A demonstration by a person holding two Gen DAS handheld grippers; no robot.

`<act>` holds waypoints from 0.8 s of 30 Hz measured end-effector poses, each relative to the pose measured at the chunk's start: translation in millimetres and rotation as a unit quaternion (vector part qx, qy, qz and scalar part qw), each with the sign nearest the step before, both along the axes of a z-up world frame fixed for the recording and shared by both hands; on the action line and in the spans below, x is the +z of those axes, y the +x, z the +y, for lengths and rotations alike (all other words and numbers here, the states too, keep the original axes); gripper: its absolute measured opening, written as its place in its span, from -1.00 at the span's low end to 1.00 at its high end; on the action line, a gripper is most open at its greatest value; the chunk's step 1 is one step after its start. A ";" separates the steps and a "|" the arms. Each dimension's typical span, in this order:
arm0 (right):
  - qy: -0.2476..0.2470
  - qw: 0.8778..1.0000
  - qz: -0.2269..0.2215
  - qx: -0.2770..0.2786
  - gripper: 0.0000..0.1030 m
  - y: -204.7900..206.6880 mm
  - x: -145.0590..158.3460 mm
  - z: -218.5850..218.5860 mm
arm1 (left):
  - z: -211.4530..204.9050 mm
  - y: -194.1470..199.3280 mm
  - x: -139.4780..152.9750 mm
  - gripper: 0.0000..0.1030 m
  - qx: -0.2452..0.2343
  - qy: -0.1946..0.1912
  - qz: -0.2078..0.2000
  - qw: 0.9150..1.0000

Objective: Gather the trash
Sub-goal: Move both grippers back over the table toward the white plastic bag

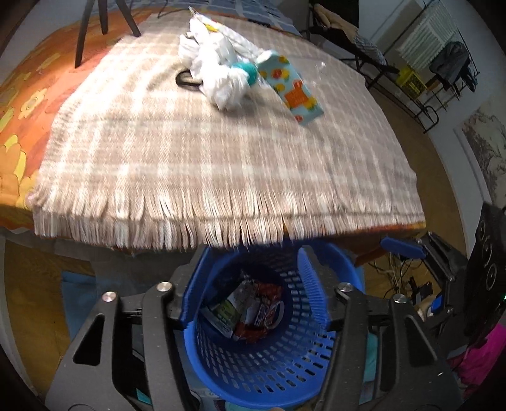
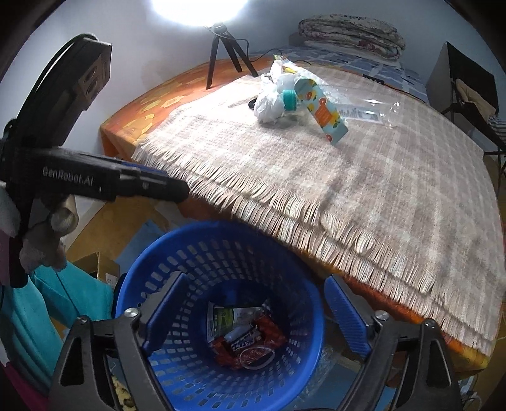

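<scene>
Down in my one blue basket [image 2: 177, 262] lie several crumpled wrappers [image 2: 249, 338], red, white and green, too tangled to count. Both my tools hang over its mouth: my left tool [image 1: 249, 284] stands open and empty, my right tool [image 2: 253, 313] gapes wider, also empty. Up on the table's fringed cloth [image 1: 196, 151] I count one patterned carton [image 1: 289, 87], one white plastic bag [image 1: 215, 66], one teal cap [image 2: 289, 99] and one clear wrapper [image 2: 367, 112].

Bright lamp [image 2: 197, 9] on white wall [image 2: 151, 57]; wooden floor [image 1: 408, 132].
</scene>
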State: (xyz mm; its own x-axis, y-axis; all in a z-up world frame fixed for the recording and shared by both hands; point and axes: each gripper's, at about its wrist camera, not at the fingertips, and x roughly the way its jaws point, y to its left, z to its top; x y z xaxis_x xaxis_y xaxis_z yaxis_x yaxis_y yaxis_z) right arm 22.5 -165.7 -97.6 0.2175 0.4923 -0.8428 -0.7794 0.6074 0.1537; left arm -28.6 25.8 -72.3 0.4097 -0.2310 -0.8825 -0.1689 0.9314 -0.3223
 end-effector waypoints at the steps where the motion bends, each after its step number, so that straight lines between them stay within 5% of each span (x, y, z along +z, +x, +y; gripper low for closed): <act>1: 0.000 1.000 -0.002 -0.002 0.81 2.0 1.3 1.1 | 3.6 3.2 3.3 0.24 0.006 -0.002 -0.004 1.000; 24: 0.046 0.997 -0.034 -0.054 0.81 97.8 27.5 30.0 | 65.3 98.4 24.7 0.24 0.088 -0.024 -0.025 0.996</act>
